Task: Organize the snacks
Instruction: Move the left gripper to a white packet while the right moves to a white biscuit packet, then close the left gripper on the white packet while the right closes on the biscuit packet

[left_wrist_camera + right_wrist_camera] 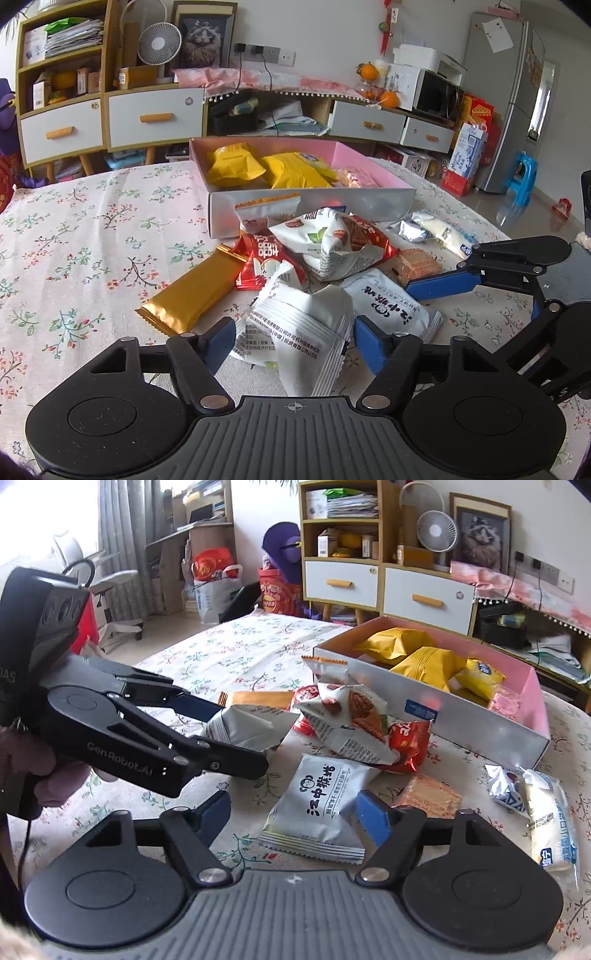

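Left wrist view: the left claw (293,325) is clamped on a crumpled white packet (295,354), a pad against each side, at the near edge of the snack pile on the counter (74,240). The right wrist view shows the right claw (292,799) standing apart astride the panda-print packet (317,805); one finger touches its edge, the other is clear of it. Procedure, as judged: lift the white packet straight up so the wrapper does not drag its neighbours; close the right claw on the sealed body rather than the flimsy crimp; carry both to the open box (480,720) at the far side of the pile; release low, beside the contents, not on top. Count, box: three yellow packets (428,664); one pink packet (506,701). Count, counter: one gold bar (192,291); one zip pouch (266,210) leaning on the box wall; one date-print packet (332,251); what appear to be two red packets, partly buried; one clear-wrapped biscuit (413,266); one silver packet (413,229); one long cream packet (550,812); plus the two at the claws.
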Tool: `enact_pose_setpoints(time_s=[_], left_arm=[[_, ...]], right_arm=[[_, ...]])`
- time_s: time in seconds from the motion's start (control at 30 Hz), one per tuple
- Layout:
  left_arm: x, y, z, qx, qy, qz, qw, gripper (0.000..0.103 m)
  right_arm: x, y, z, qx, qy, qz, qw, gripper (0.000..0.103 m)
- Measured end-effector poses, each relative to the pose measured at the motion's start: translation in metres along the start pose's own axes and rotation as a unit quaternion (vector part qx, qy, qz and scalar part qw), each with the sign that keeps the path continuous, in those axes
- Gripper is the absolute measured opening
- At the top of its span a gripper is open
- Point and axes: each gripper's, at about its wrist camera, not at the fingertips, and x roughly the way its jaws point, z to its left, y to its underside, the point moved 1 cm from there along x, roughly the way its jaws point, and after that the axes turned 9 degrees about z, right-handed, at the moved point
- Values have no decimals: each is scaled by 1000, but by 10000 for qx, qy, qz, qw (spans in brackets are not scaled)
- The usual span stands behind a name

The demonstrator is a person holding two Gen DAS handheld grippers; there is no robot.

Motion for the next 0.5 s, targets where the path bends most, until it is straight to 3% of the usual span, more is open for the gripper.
enact_pose_setpoints(time_s=[0.37,0.5], left_arm=[[3,-1,-3,70,-180,-36,9998,56],[3,-1,-2,63,-256,-25,9996,49]], right_arm=[[11,3,2,41,173,149,9997,66],[12,2,1,51,235,154,9996,59]])
